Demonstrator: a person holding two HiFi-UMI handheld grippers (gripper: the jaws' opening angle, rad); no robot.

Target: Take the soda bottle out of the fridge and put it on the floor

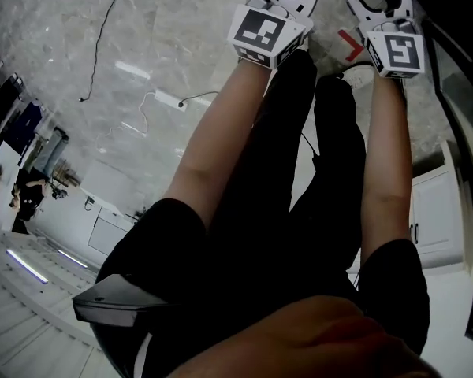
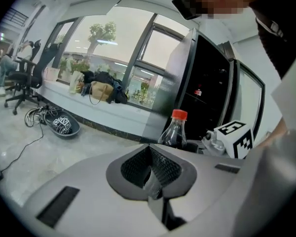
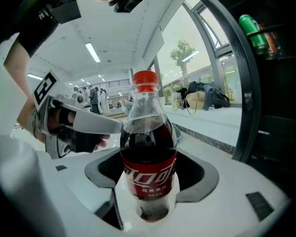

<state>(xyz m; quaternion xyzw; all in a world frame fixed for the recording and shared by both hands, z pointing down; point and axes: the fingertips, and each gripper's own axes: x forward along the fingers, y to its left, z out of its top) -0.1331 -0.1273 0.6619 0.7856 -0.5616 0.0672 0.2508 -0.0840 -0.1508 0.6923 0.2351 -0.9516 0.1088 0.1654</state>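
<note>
1 soda bottle (image 3: 148,154), 1 fridge (image 2: 209,100)

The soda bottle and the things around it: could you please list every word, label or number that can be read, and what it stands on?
"可口可" (likely; white script, partly curving out of sight): on the red label of the soda bottle.
Small white line under that script: too small to read.
Green can: print too blurred to read.
Marker cubes: square patterns only, no letters.
</note>
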